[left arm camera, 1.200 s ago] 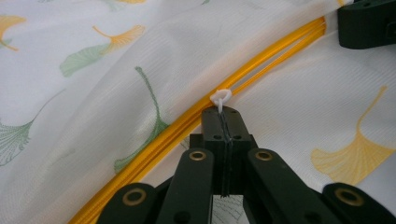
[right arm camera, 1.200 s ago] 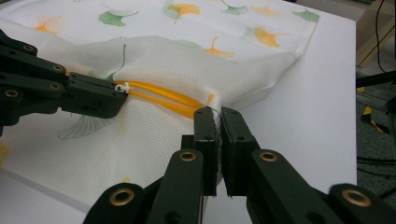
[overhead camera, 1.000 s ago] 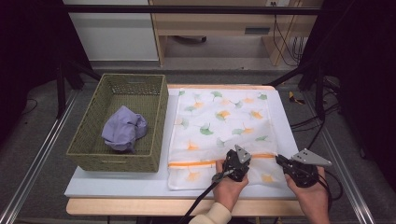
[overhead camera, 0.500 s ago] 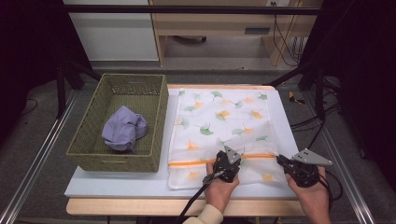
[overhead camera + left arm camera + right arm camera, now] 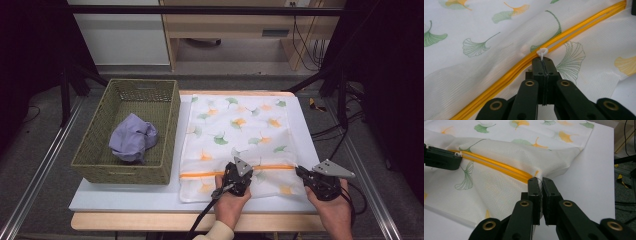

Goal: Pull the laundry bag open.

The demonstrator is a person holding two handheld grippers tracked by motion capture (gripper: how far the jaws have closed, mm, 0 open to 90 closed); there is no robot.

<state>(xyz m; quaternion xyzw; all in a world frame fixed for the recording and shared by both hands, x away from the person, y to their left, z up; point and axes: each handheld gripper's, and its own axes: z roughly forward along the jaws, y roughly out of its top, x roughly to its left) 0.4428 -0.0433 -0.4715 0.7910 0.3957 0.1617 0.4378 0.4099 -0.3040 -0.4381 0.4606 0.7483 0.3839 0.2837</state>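
The white mesh bag lies flat just right of the wicker basket, which holds a crumpled lilac cloth. My left gripper pinches the white zipper pull; since a second ago I've slid it leftward along the yellow zipper. My right gripper clamps the bag's edge at the zipper's end.

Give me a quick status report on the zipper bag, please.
Left gripper shut on white zipper pull, partway along orange zipper. Right gripper shut on mesh bag edge at zipper's end. Nothing in the way.
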